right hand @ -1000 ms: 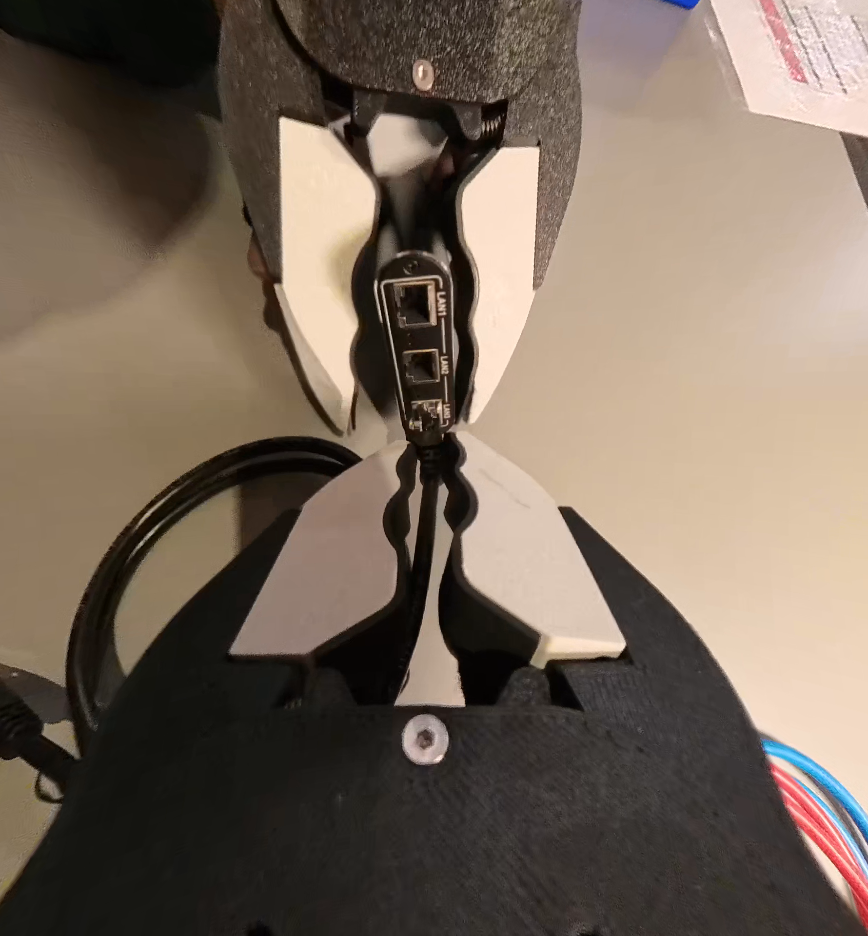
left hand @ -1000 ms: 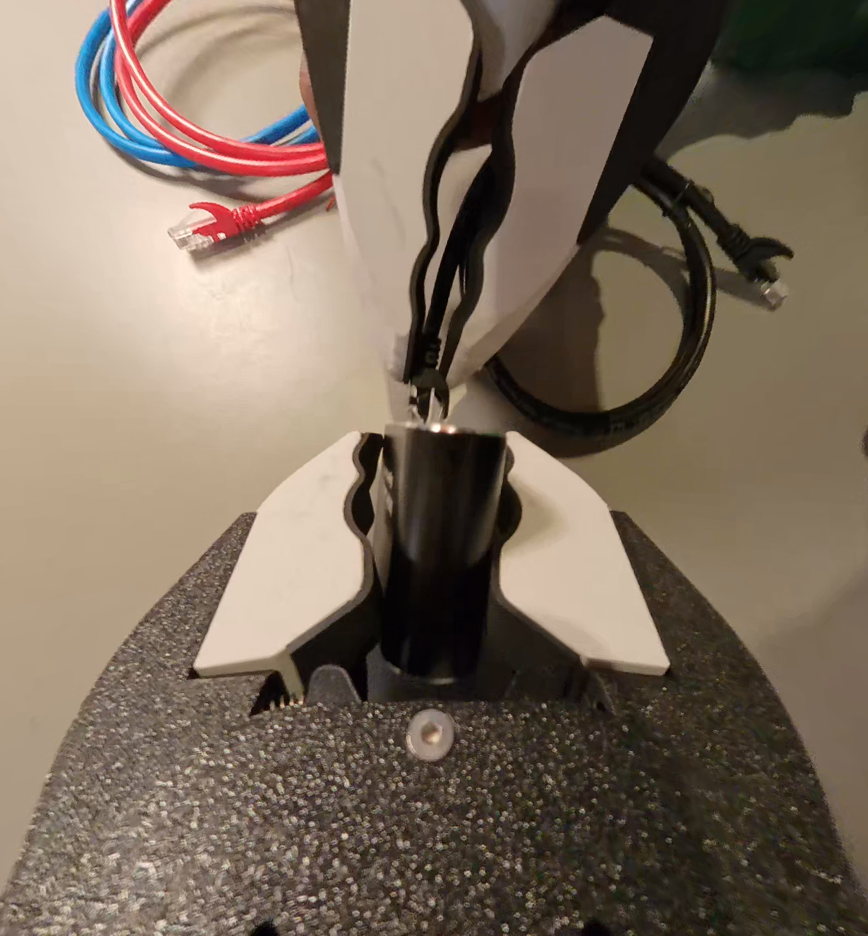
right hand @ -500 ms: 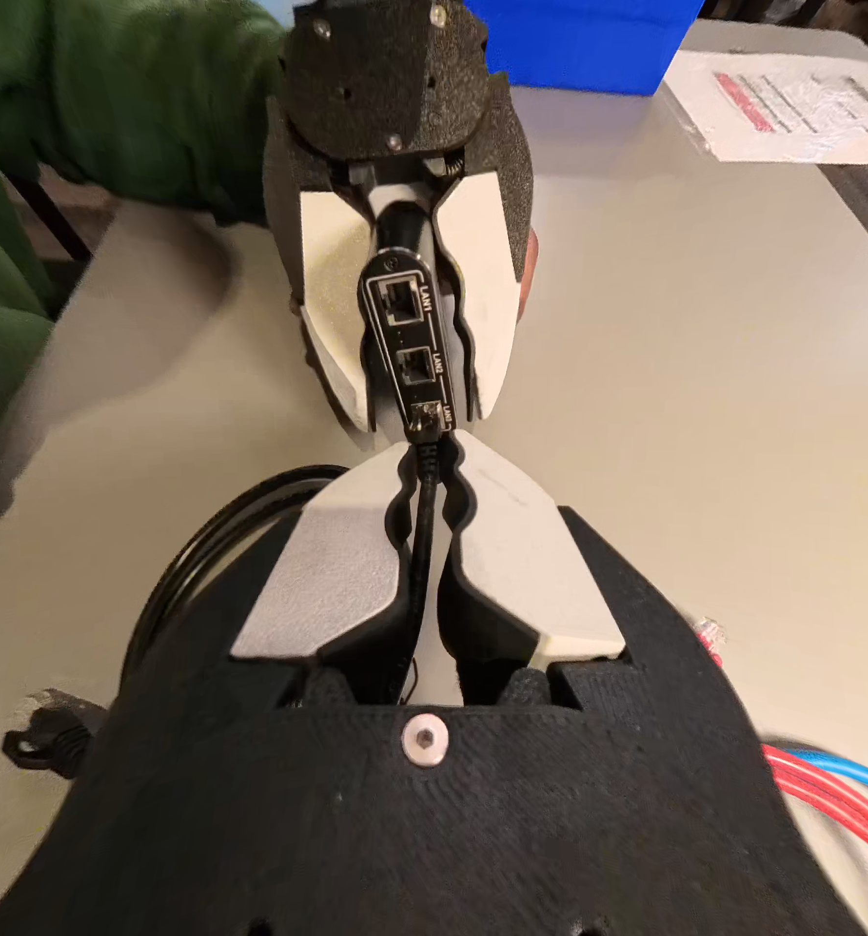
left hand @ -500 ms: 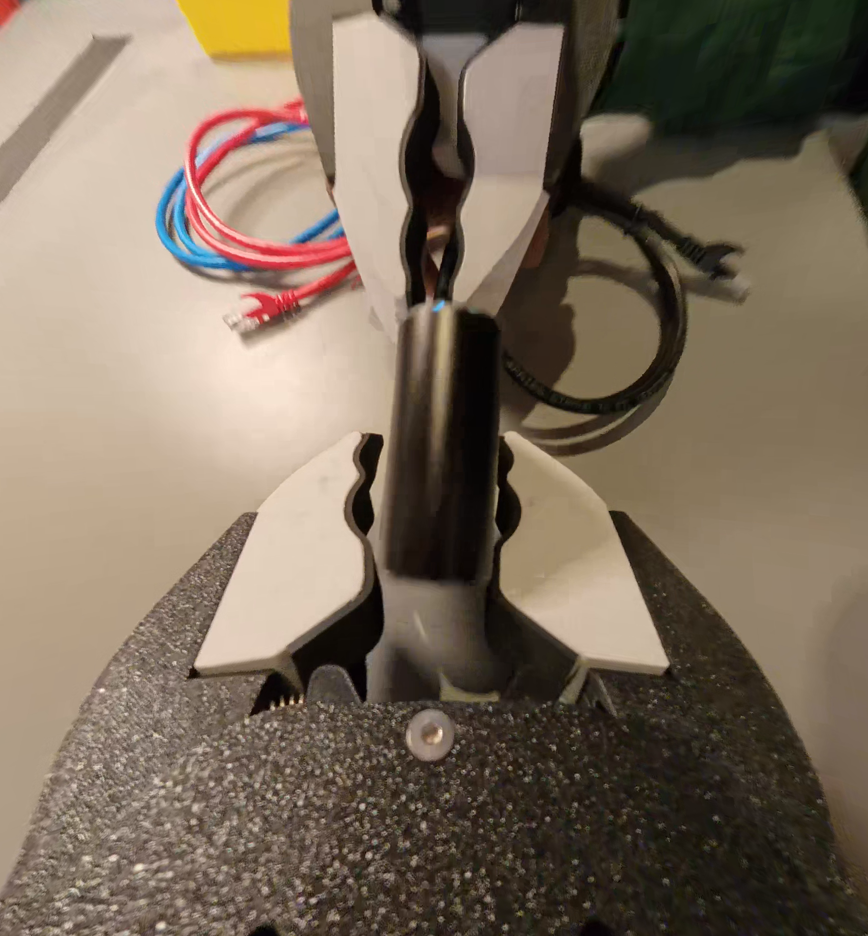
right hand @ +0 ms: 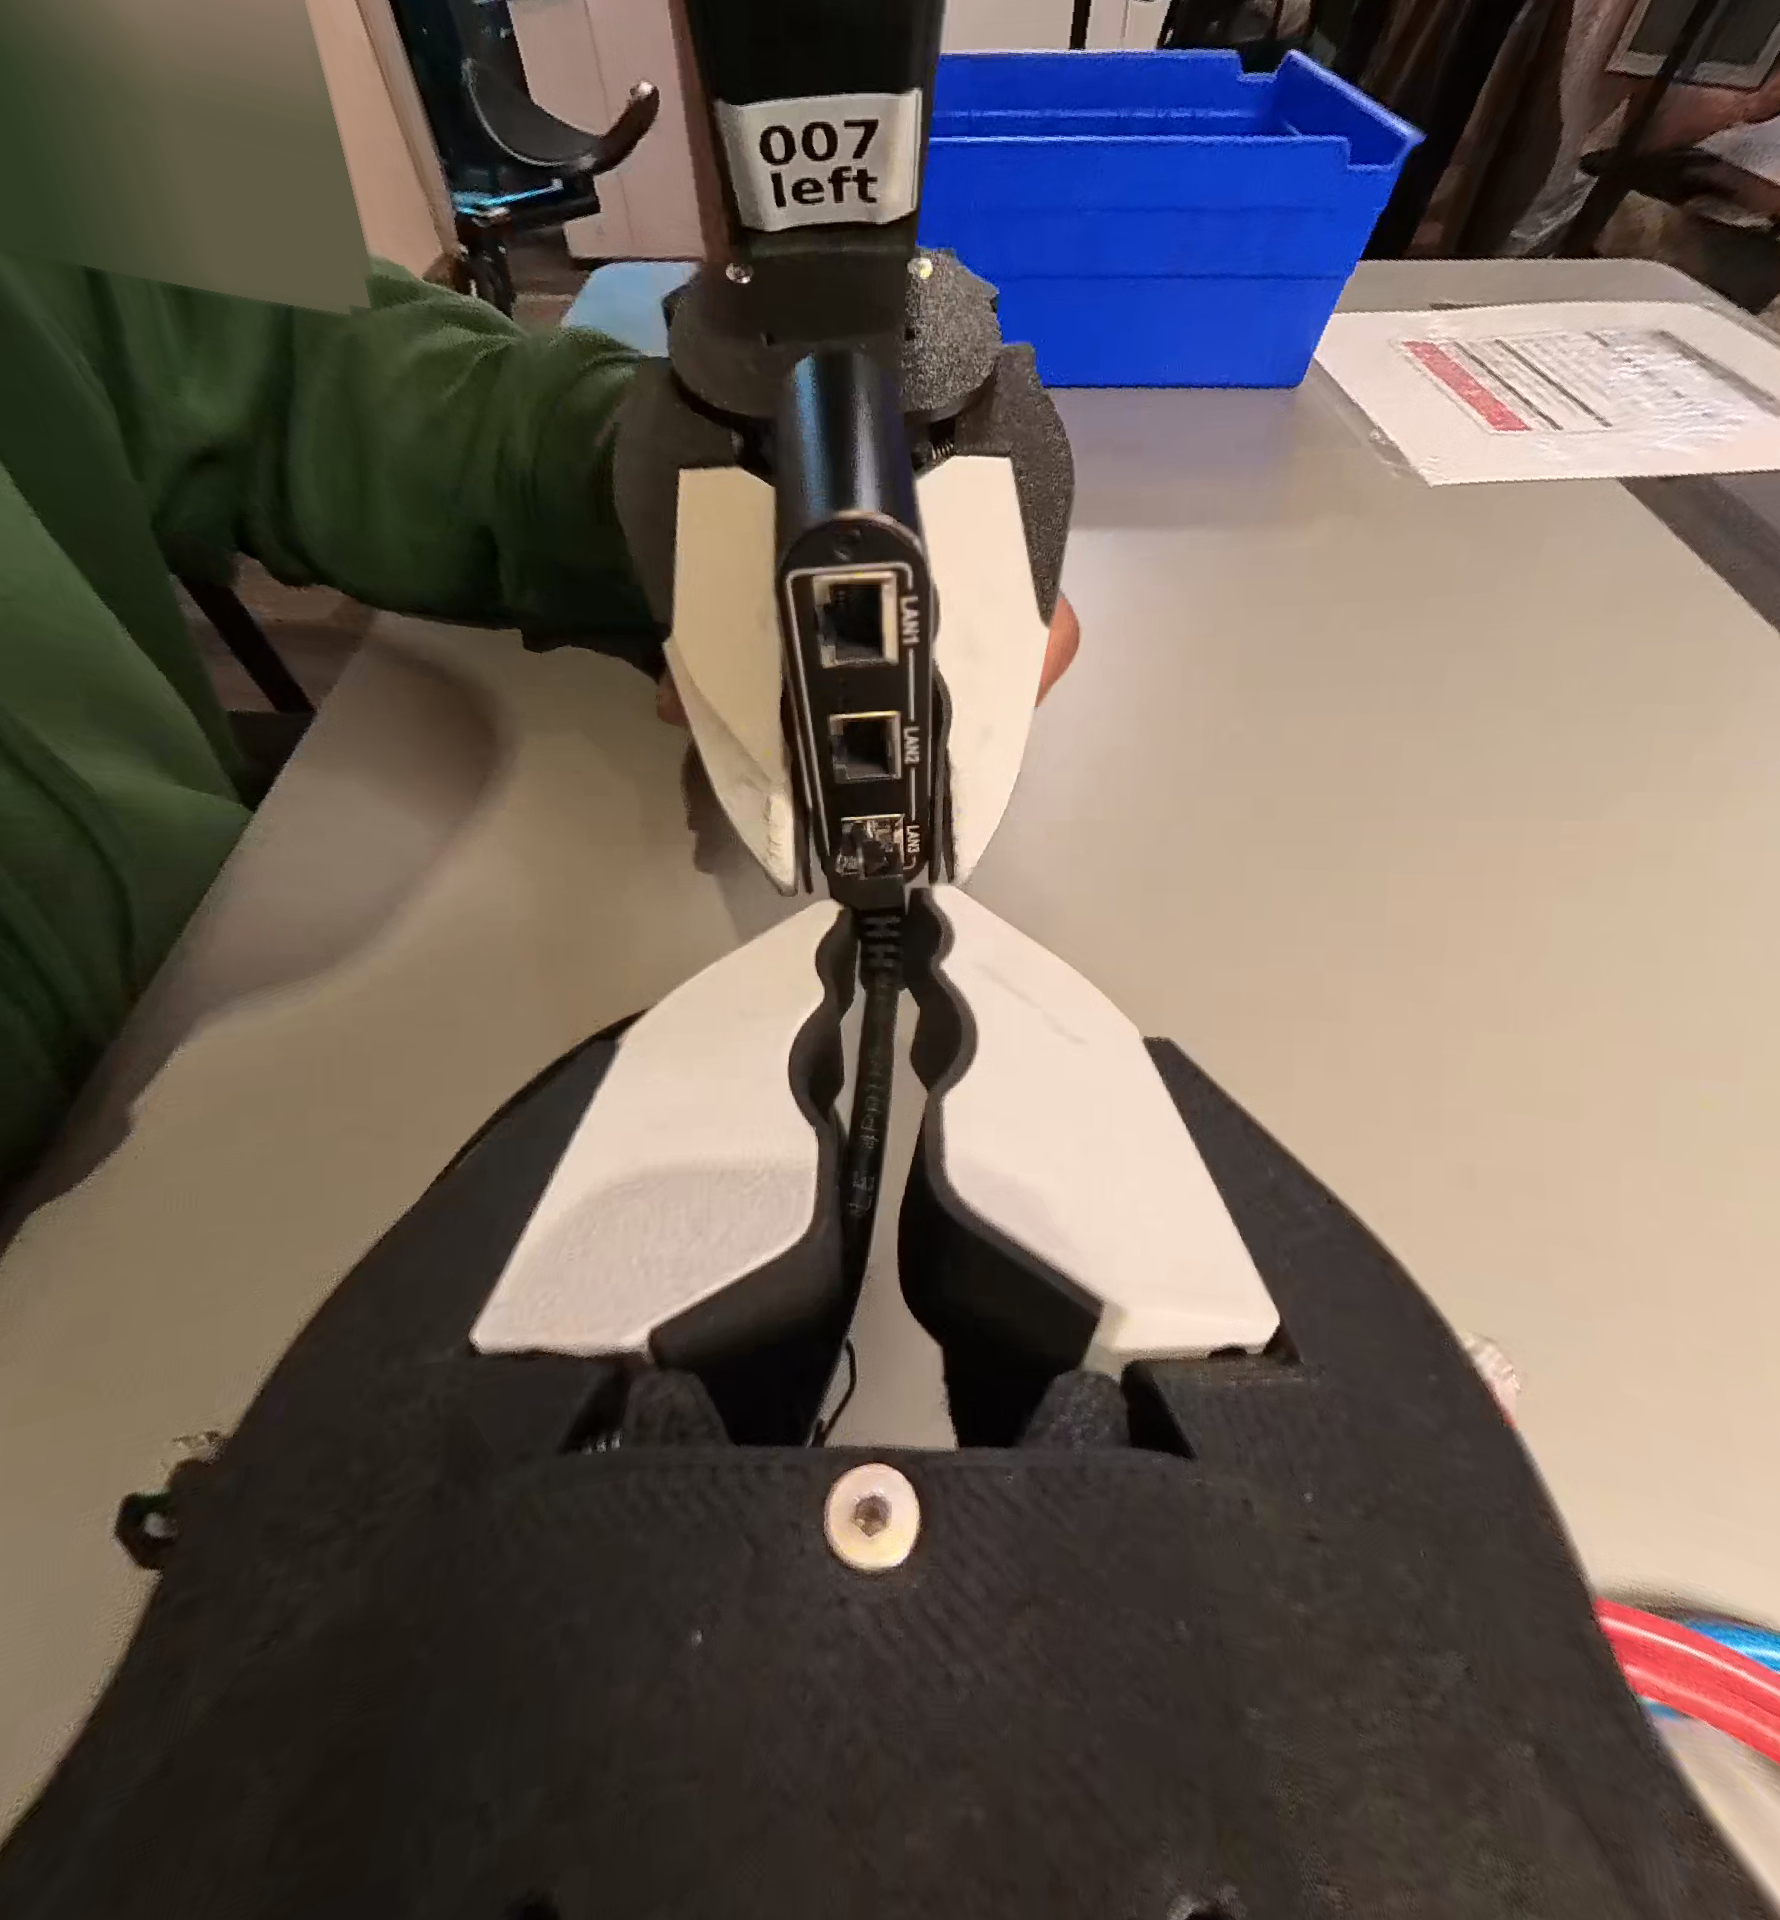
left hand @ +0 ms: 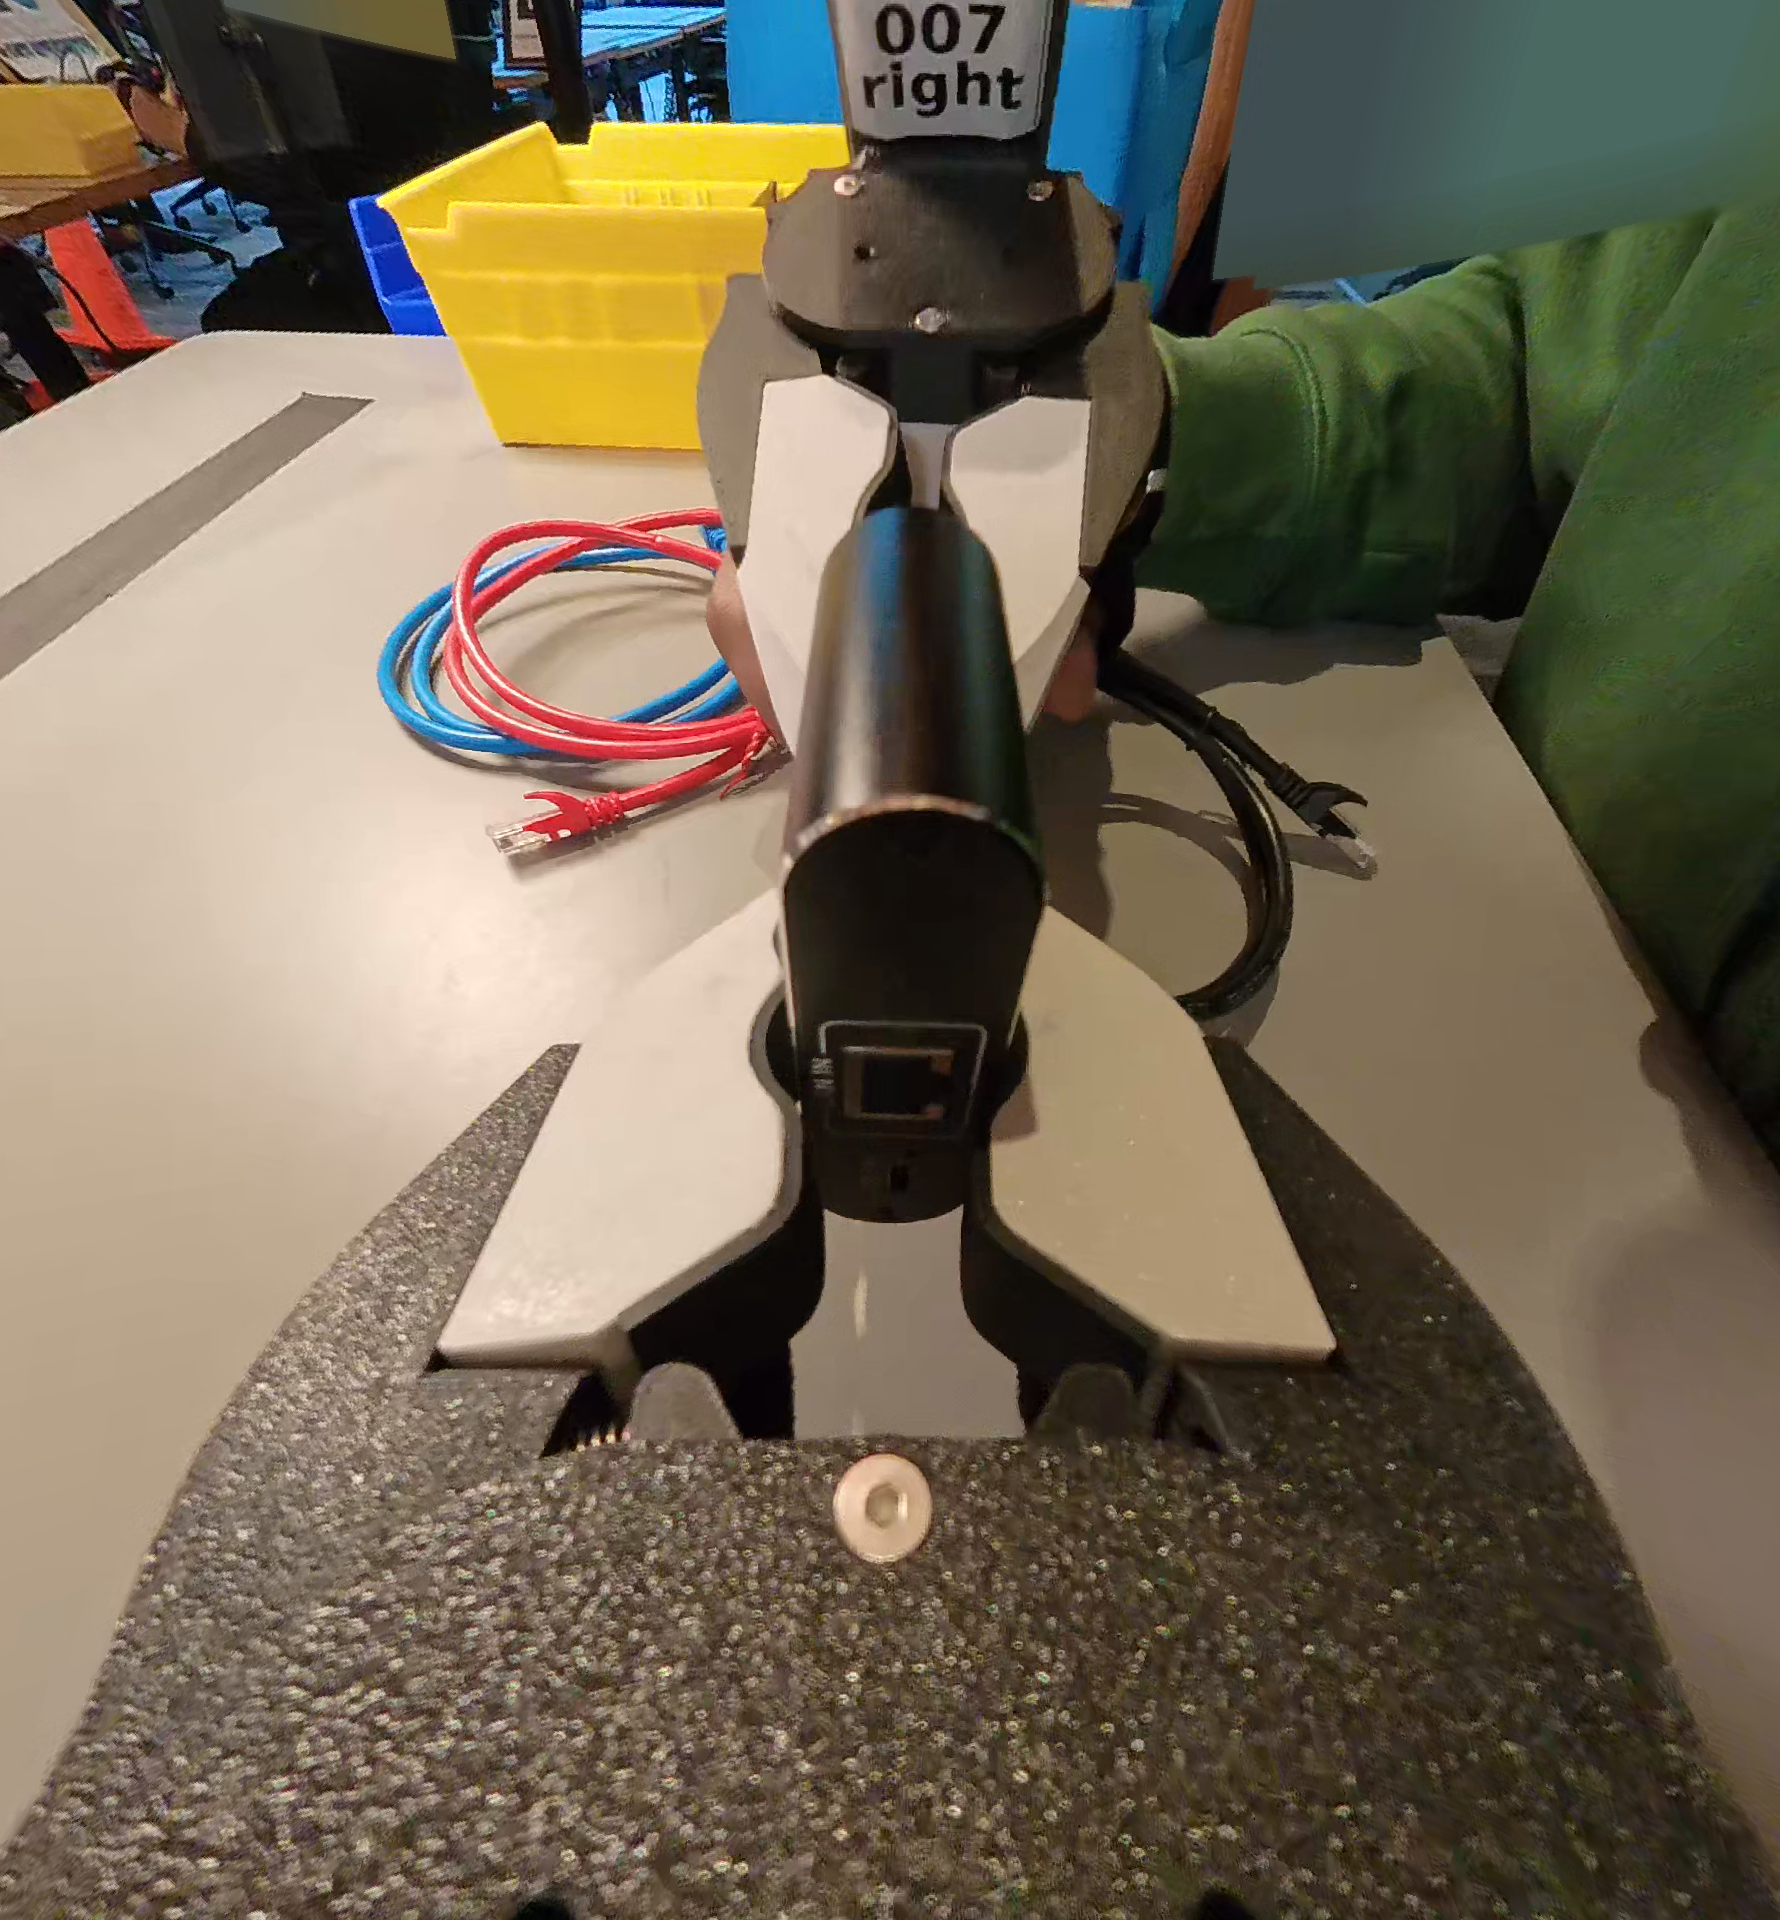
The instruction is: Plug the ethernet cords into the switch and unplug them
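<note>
My left gripper (left hand: pixel 907 935) is shut on the black switch (left hand: pixel 912 665), held above the table. The switch's near end shows one port (left hand: pixel 901 1081). In the right wrist view the switch's far face (right hand: pixel 860 707) shows three ports stacked. My right gripper (right hand: pixel 881 920) is shut on the black ethernet cord (right hand: pixel 870 1049) just behind its plug (right hand: pixel 870 860), which sits in the lowest port. The upper two ports are empty. The rest of the black cord (left hand: pixel 1270 883) loops on the table. Red and blue cords (left hand: pixel 553 665) lie coiled at left, the red plug (left hand: pixel 553 826) loose.
A yellow bin (left hand: pixel 595 281) stands at the table's far edge in the left wrist view. A blue bin (right hand: pixel 1146 208) and a printed sheet (right hand: pixel 1592 405) lie beyond in the right wrist view. A person's green sleeves (left hand: pixel 1488 436) reach to both grippers. The grippers are tip to tip, or close to it.
Both grippers have tilted up from pointing down at the table to near level, lifting the switch and cord together. The plug has stayed in the lowest port.
</note>
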A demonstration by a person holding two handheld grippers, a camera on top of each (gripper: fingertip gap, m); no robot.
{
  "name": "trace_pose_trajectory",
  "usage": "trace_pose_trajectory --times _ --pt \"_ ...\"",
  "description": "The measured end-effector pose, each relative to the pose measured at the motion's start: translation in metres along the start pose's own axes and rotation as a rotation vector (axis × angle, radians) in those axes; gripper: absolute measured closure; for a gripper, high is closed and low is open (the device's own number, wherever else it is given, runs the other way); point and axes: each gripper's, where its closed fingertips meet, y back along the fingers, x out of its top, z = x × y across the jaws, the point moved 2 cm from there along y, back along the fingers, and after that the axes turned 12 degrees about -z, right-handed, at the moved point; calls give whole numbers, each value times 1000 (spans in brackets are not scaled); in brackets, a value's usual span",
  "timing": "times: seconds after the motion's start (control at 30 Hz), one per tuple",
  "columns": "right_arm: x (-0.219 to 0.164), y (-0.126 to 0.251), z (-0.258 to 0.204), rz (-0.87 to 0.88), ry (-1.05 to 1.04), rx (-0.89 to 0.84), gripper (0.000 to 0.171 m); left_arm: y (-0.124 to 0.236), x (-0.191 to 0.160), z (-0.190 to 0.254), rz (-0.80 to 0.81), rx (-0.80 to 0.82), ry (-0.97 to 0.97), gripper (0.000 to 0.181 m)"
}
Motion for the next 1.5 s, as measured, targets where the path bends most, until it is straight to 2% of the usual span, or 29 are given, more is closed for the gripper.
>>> trace_pose_trajectory --times 0.2,0.37,0.67,1.0,1.5 --pt "2 2 4 -61 108 -154 150 2 0 -1 -11 41 -34 153" --pt "-2 -7 -4 -132 190 -173 147 -4 1 5 -14 51 -68 153" --pt "-1 -10 -10 -89 193 -134 155 -2 3 8 21 39 -93 153" --pt "-10 -7 -15 -137 260 -91 156 -10 -3 15 -54 72 -196 153" --pt "-15 0 -16 -149 268 -45 157 -13 -1 18 -41 91 -213 153"
